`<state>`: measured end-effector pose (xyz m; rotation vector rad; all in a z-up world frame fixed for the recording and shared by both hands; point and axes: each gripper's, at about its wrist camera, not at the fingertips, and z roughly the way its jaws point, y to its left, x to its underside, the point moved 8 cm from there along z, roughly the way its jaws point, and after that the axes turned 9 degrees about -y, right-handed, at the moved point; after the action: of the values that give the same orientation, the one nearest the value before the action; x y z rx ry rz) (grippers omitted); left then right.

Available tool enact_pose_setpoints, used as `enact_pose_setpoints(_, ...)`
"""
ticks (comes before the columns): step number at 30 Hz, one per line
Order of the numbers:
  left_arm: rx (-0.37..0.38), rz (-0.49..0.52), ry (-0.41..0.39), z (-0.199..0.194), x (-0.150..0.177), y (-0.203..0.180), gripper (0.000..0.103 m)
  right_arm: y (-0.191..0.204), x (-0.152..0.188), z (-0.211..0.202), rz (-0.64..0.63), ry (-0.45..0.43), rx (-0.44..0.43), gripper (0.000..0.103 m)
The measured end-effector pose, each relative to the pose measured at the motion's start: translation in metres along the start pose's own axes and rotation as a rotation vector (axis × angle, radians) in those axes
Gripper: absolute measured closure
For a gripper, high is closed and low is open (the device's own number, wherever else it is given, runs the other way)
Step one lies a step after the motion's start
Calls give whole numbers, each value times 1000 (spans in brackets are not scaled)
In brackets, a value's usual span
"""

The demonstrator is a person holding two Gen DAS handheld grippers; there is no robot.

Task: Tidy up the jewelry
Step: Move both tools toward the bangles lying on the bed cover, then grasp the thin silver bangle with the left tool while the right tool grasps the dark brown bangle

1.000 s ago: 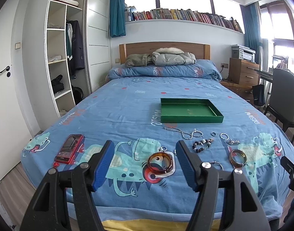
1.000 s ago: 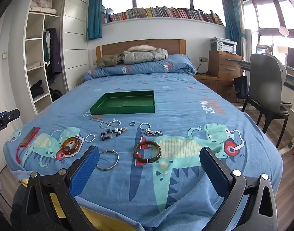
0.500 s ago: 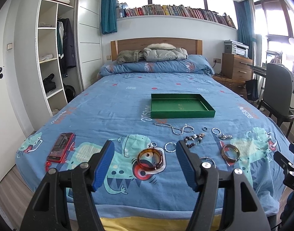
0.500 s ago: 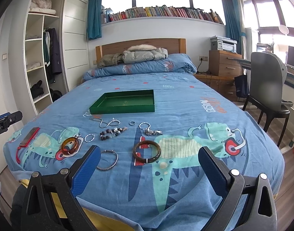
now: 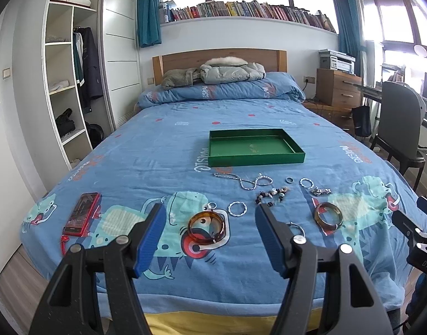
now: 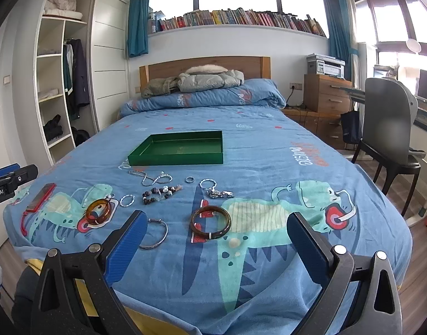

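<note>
Two handheld grippers hover at the foot of a bed spread with a blue cartoon-dinosaur quilt (image 5: 163,150), where loose jewelry waits to be sorted. Over the last second the left gripper (image 5: 210,237) has swung slightly right and eased closer, so the translucent amber bangle (image 5: 207,226) now sits squarely between its blue fingers (image 5: 150,237), which stay wide apart and hold nothing. That shift suggests the amber bangle is the first piece to be lifted. The right gripper (image 6: 213,240) has barely moved; its fingers are also spread wide and empty, framing a dark brown bangle with a metal band (image 6: 210,221) and a thin silver open cuff (image 6: 156,234) beside the left finger. Farther up the quilt lie a silver chain necklace (image 5: 242,180), a dark-and-white beaded bracelet (image 5: 270,194), a small twisted silver ring (image 5: 237,208), a tiny plain ring (image 5: 289,179) and a silver ring with charms (image 5: 314,187). Beyond them the shallow green rectangular tray (image 5: 255,159), the likely destination, stands empty, so no piece has yet been put away. A red phone (image 5: 82,214) rests near the bed's left edge, well apart from the jewelry.
</note>
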<state>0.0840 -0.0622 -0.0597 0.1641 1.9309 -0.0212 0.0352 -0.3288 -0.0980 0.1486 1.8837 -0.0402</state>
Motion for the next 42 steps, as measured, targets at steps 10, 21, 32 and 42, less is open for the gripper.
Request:
enact_pose_setpoints(10, -12, 32, 7, 7, 5, -16, 39, -3, -2, 8, -10, -4, 11, 4)
enact_pose_setpoints(21, -5, 51, 58, 28, 13, -32, 39, -10, 2, 24, 4, 22, 2, 1)
enact_pose_setpoints(32, 19, 70, 127, 58, 23, -50, 39, -12, 8, 52, -1, 76, -40, 9)
enact_pose_setpoints(42, 72, 17, 208, 88, 36, -62, 39, -15, 11, 79, -21, 121, -71, 21)
